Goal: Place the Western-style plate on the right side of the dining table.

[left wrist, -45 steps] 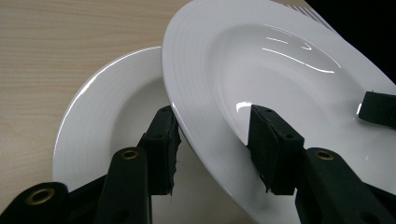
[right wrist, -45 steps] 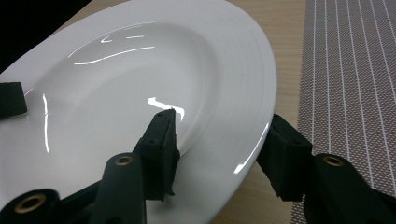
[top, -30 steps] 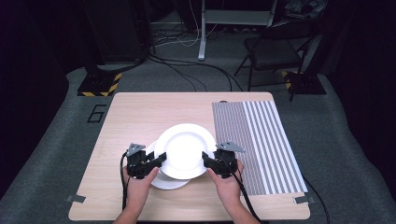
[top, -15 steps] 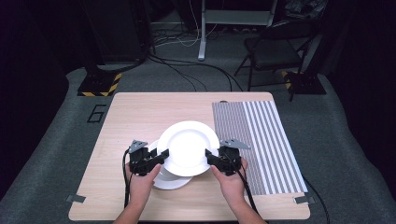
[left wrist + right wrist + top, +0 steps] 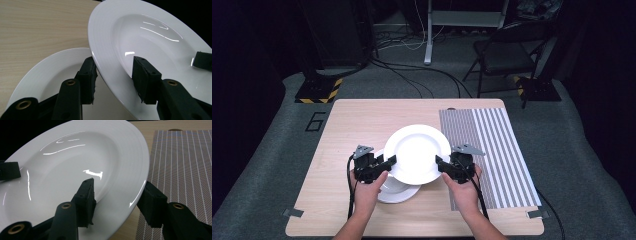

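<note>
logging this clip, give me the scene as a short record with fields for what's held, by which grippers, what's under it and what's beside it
held item: upper plate, white, lifted and tilted
left gripper: shut on the upper plate's left rim, one jaw above and one below
right gripper: shut on the upper plate's right rim, same way
underneath: second plate, white, lying flat on the table
beside: striped mat on the table's right part, nothing resting on it
hands: left hand, right hand, one per gripper
</note>
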